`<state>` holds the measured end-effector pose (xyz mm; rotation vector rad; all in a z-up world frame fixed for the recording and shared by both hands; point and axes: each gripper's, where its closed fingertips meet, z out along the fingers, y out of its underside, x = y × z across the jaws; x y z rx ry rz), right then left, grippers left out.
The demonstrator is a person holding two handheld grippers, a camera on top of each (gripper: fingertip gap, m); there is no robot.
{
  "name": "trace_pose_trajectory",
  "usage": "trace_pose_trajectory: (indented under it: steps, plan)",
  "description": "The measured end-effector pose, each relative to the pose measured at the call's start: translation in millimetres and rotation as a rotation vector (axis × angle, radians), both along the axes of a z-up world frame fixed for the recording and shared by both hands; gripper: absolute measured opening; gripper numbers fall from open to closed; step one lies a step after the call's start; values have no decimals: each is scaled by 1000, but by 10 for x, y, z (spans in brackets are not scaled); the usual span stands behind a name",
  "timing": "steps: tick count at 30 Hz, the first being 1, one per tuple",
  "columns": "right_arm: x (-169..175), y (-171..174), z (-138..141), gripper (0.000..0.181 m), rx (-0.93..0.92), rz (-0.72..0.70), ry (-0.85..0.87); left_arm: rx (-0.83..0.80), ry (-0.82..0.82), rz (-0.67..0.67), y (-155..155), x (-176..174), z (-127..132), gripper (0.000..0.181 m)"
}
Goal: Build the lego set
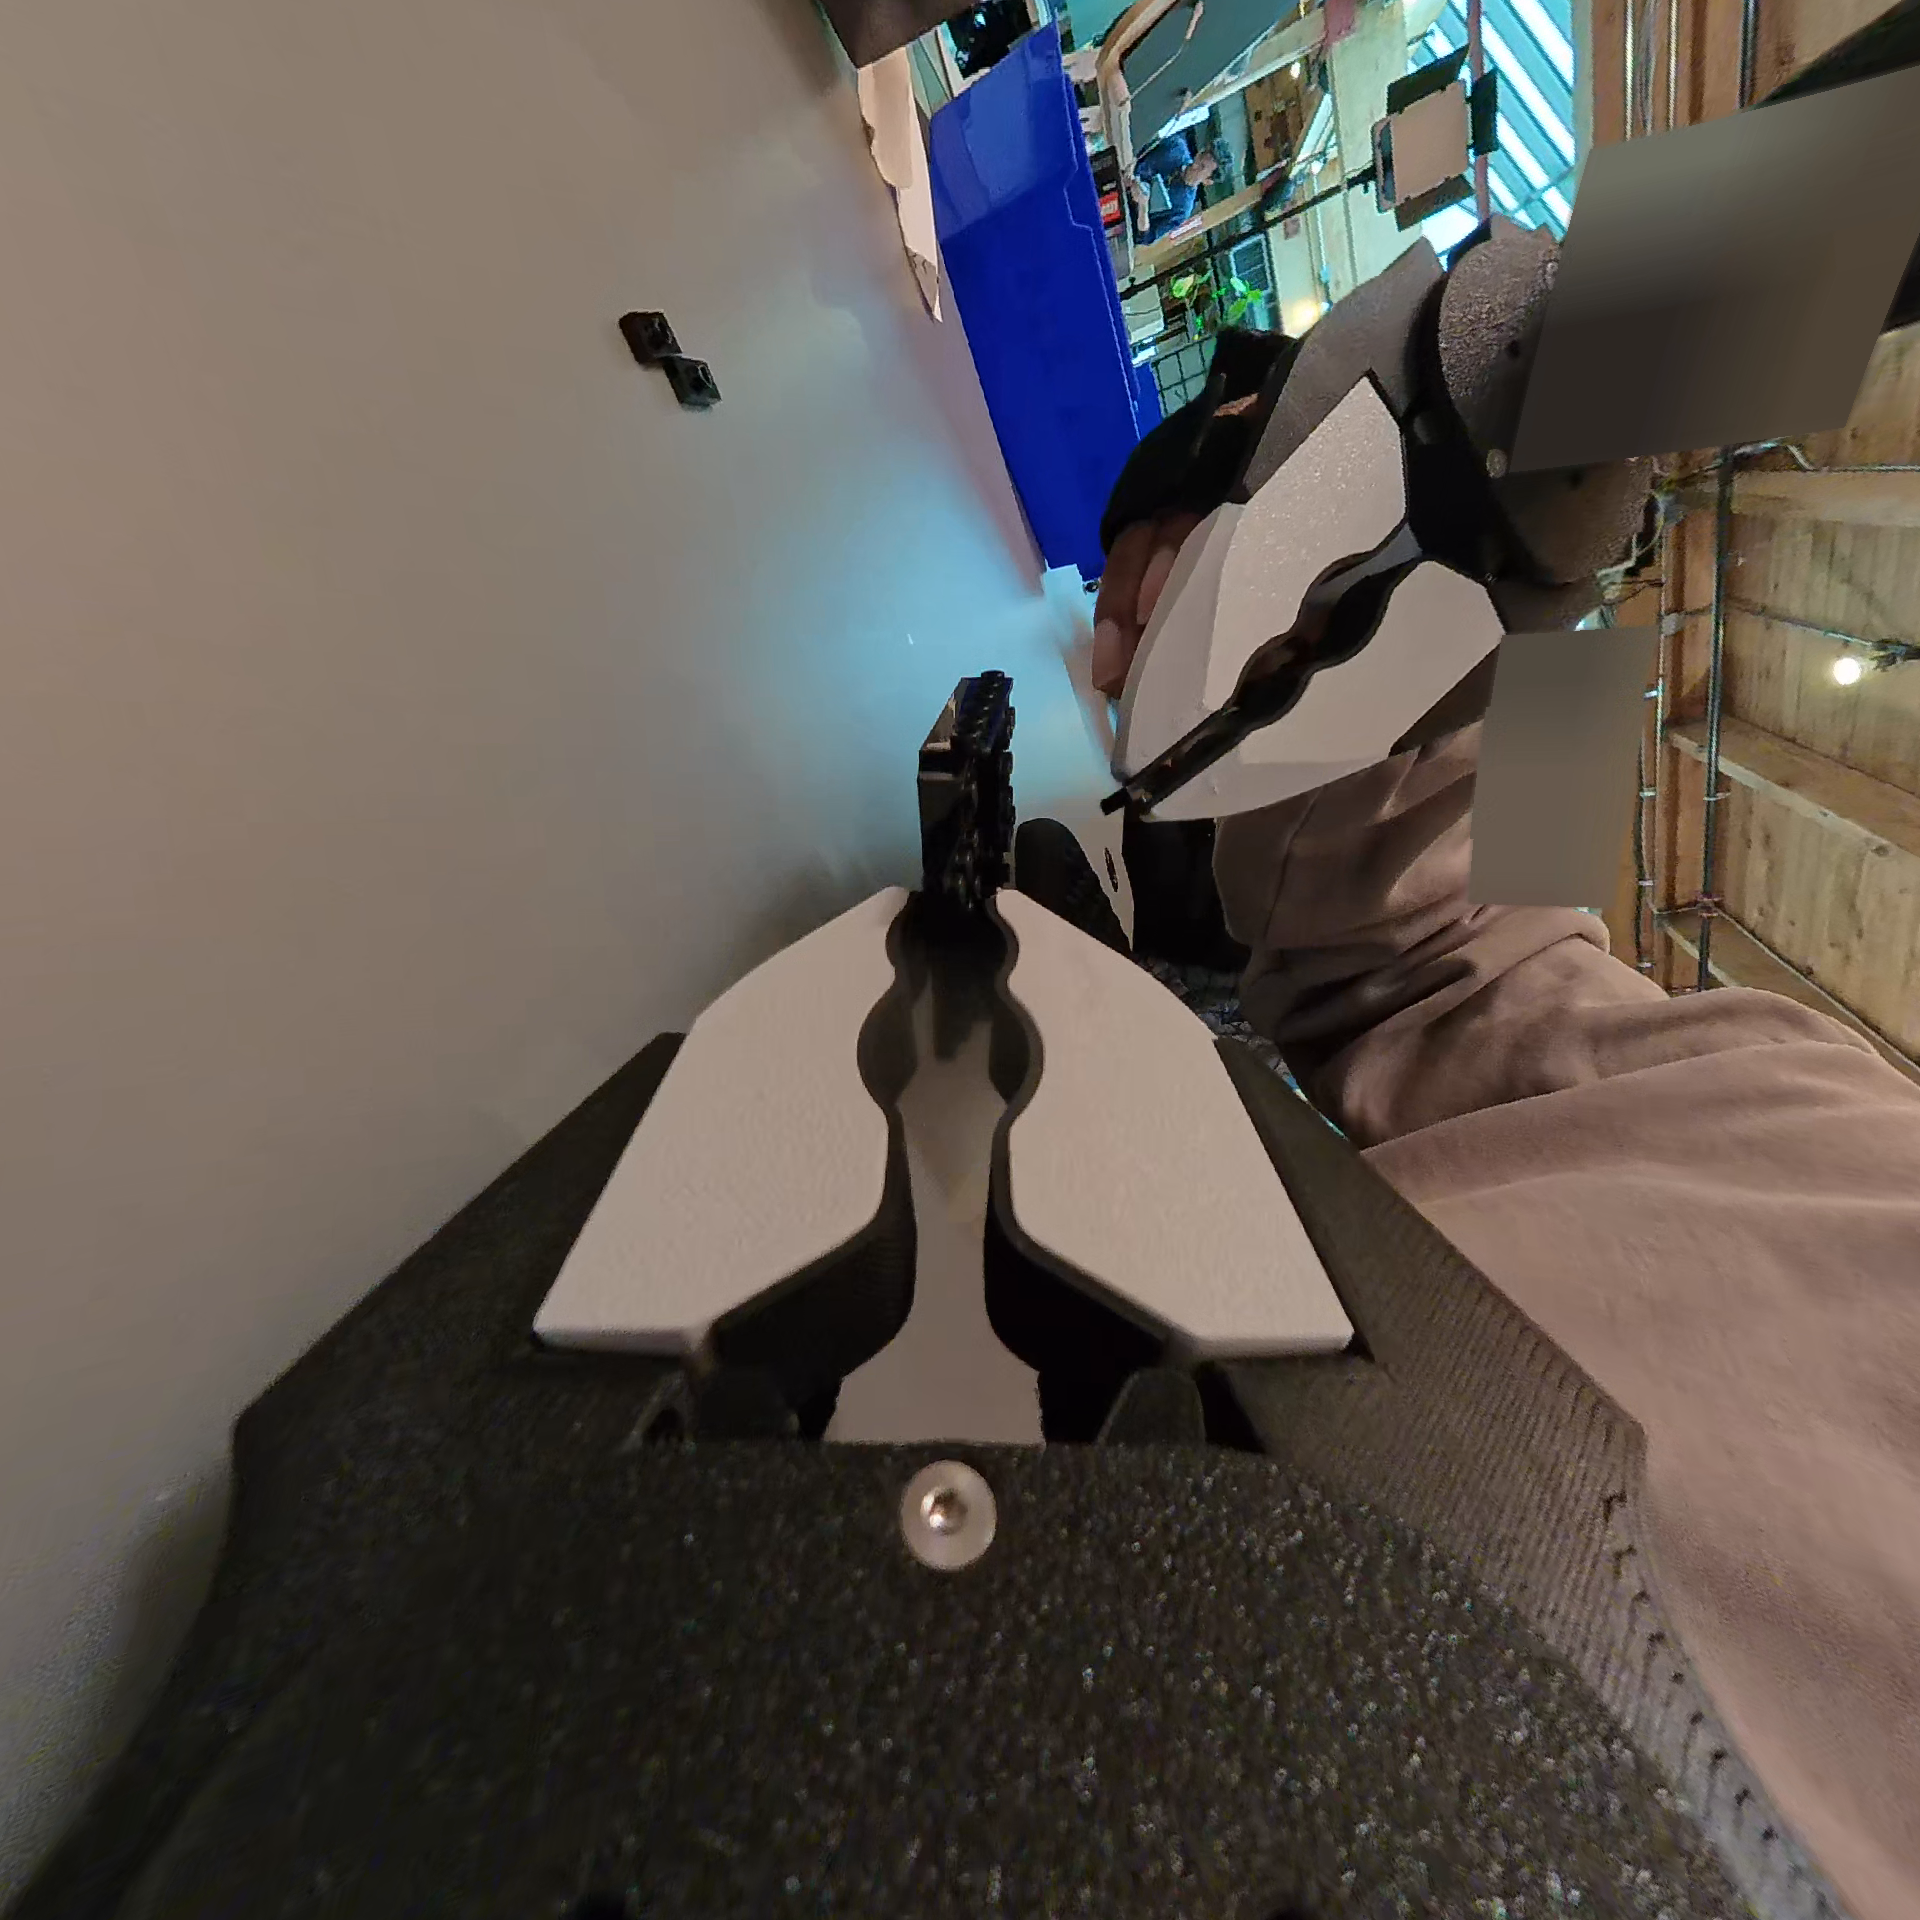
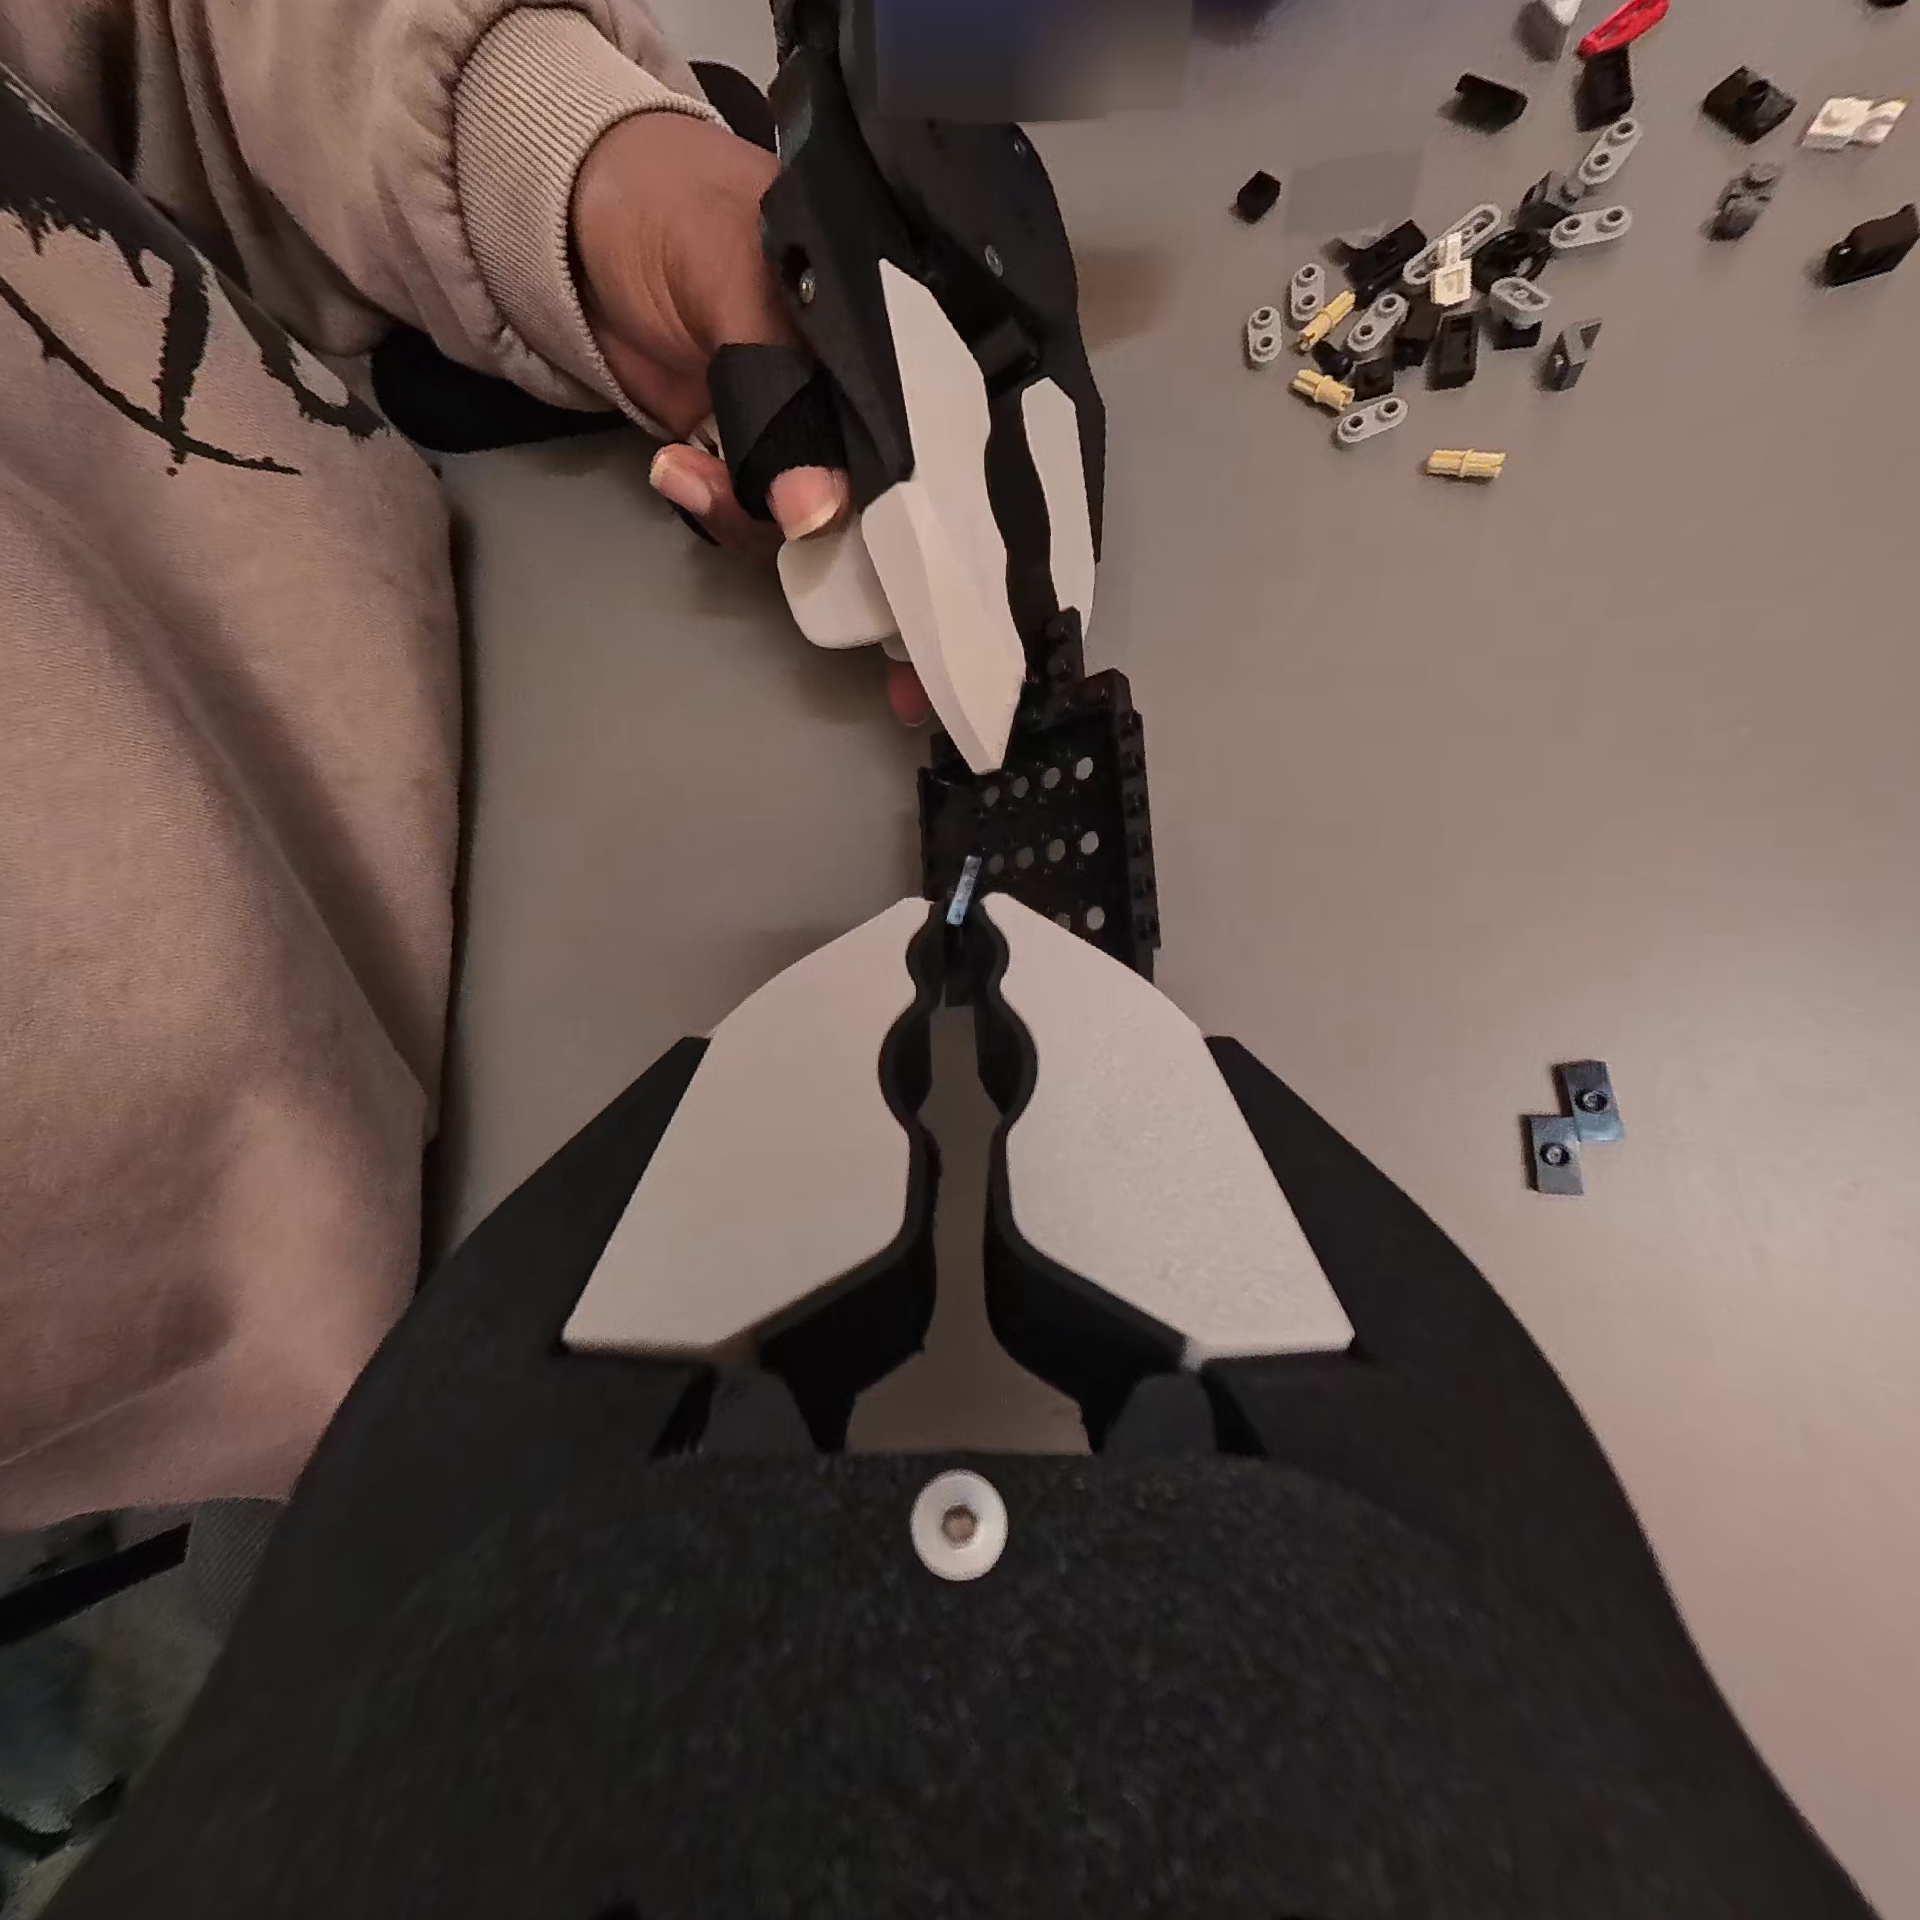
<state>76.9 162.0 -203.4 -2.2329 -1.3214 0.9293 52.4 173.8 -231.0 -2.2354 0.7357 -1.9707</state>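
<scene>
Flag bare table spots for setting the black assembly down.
Free: the grey table between the black assembly and the two dark plates, and below those plates. Crowded: the loose-parts pile at upper right. The sleeve blocks the left edge.

a beige sweatshirt (image 2: 208,727) with black markings and ribbed cuffs is being worn; black, grainy grippers (image 2: 958,914) with white fingers (image 2: 1143,1143) and a silver screw (image 2: 958,1525) are being shown.

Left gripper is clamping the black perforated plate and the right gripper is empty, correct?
Not quite: the right gripper is not empty. The right wrist view shows its jaws shut on a small dark piece. The left gripper does clamp the black perforated plate.
</scene>
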Motion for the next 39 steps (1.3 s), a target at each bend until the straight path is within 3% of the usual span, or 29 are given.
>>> trace_pose_trajectory:
  steps: [12,25,39]
  plan:
    - [-72,-88,-147,4,-32,86,-61,0,-9,-14,-16,-3,27,9]
    - [-95,-238,-351,4,-120,422,-488,14,12,-62,-131,27,-15,9]
    - [-185,-212,-343,6,-149,559,-632,18,9,-69,-140,12,2,9]
